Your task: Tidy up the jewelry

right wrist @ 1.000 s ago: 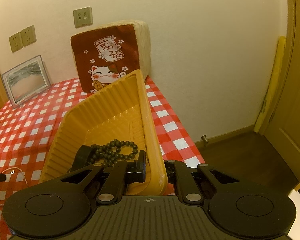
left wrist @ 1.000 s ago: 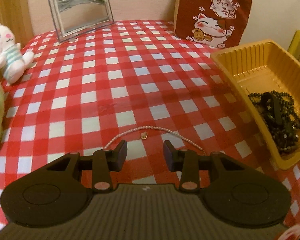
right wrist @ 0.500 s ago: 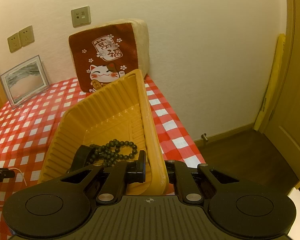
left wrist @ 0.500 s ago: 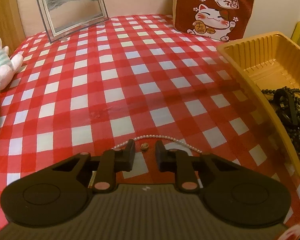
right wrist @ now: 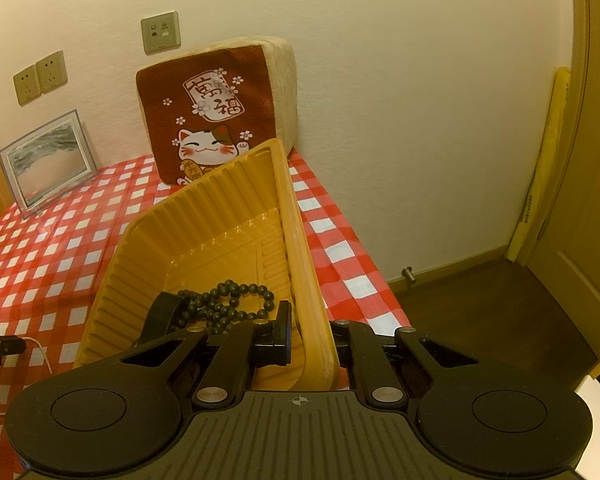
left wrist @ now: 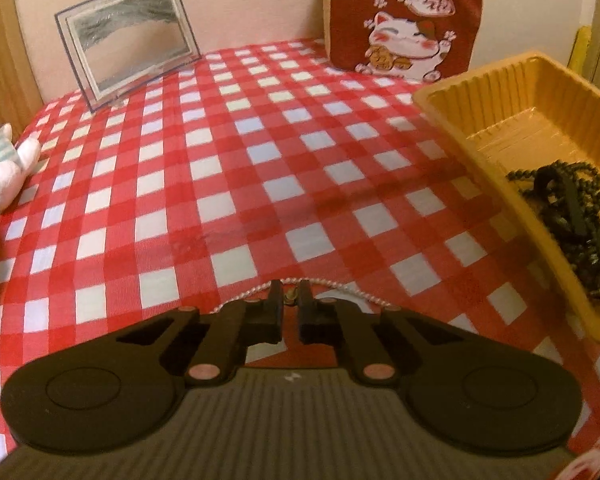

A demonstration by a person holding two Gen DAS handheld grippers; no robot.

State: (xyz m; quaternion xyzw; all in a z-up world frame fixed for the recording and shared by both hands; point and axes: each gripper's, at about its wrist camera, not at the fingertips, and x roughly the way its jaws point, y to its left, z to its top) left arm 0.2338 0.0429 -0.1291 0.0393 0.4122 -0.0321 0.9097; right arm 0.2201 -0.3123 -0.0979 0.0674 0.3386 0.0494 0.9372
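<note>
A thin pearl necklace [left wrist: 352, 291] with a small gold pendant [left wrist: 289, 299] lies on the red checked cloth. My left gripper [left wrist: 289, 300] is shut on the pendant, fingertips down at the cloth. A yellow ribbed tray [left wrist: 456, 120] sits at the right and holds dark bead bracelets [left wrist: 572, 216]. My right gripper [right wrist: 312, 332] is shut on the tray's right rim [right wrist: 300, 264], which is tilted up. The beads [right wrist: 224, 304] lie at the tray's near end. The necklace's string [right wrist: 40, 354] shows at far left in the right wrist view.
A glass sand picture frame [left wrist: 128, 60] and a red lucky-cat cushion [left wrist: 404, 20] stand against the back wall. A white plush toy [left wrist: 0, 156] sits at the left edge. The table's right edge drops to a wooden floor [right wrist: 480, 308] beside a door.
My left gripper moved down and forward over the pendant and closed its fingers on it. My right gripper kept its hold on the tray rim.
</note>
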